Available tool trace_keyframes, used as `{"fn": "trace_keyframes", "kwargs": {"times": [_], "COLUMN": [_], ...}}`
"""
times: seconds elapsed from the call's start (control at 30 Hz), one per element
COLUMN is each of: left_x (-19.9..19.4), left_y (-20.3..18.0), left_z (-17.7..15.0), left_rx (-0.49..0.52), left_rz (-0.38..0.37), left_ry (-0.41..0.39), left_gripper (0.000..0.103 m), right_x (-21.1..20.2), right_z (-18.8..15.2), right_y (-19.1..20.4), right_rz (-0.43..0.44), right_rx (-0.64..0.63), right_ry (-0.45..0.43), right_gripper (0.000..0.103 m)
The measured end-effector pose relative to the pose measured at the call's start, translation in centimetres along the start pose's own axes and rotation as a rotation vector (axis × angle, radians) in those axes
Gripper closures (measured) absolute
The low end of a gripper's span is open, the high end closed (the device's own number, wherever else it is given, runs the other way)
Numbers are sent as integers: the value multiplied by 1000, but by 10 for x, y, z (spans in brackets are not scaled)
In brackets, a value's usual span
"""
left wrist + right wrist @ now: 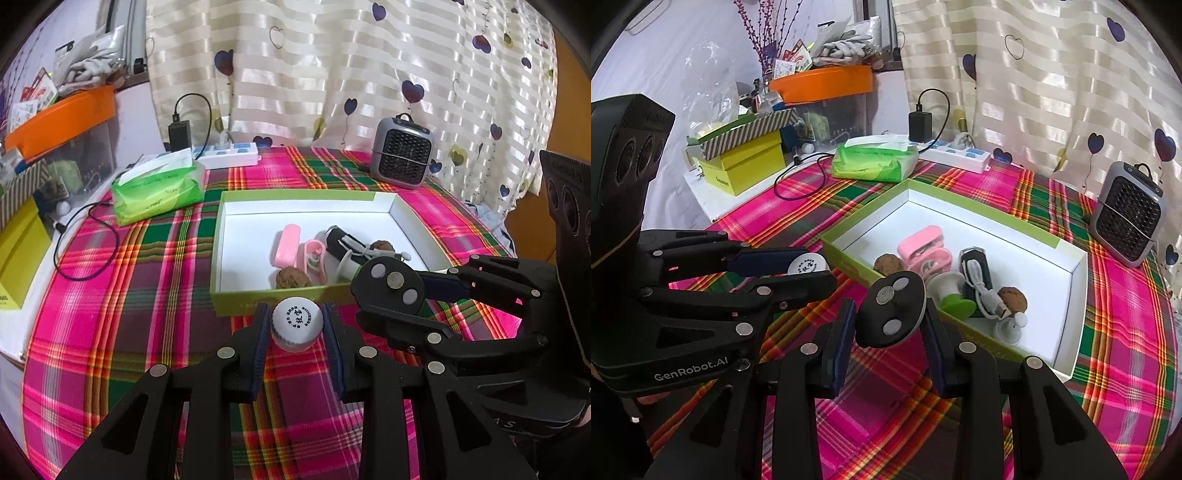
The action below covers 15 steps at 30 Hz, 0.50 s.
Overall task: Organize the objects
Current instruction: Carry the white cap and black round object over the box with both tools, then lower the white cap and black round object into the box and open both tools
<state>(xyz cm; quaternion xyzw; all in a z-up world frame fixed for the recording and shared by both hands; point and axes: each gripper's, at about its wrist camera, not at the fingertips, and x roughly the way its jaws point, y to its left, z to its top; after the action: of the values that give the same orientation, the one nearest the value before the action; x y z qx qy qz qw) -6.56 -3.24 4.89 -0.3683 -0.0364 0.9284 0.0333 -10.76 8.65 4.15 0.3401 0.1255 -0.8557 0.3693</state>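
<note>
A box is set mid-table; a tissue pack and power strip lie toward its rear edge.

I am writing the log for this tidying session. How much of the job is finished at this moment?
Mostly done, it seems. The green-rimmed box already holds a pink case, two walnuts, a black device with white cable and more. In hand: the left gripper clamps a white bottle, the right gripper a black disc. Both are outside the box and left to place.

Green tissue pack, white power strip and grey heater sit on plaid tablecloth.
</note>
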Motion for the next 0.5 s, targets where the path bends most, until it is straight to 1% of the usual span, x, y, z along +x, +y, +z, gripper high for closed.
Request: {"fn": "trace_keyframes", "kwargs": {"times": [0.5], "left_x": [11], "left_y": [-5], "left_z": [15], "left_rx": [25], "left_rz": [-17], "left_ry": [-11], "left_gripper": [77], "right_x": [1], "right_z": [8], "right_y": [-12], "right_rz": [-19], "right_rx": [14], "right_ry": [-11], "right_gripper": [67]}}
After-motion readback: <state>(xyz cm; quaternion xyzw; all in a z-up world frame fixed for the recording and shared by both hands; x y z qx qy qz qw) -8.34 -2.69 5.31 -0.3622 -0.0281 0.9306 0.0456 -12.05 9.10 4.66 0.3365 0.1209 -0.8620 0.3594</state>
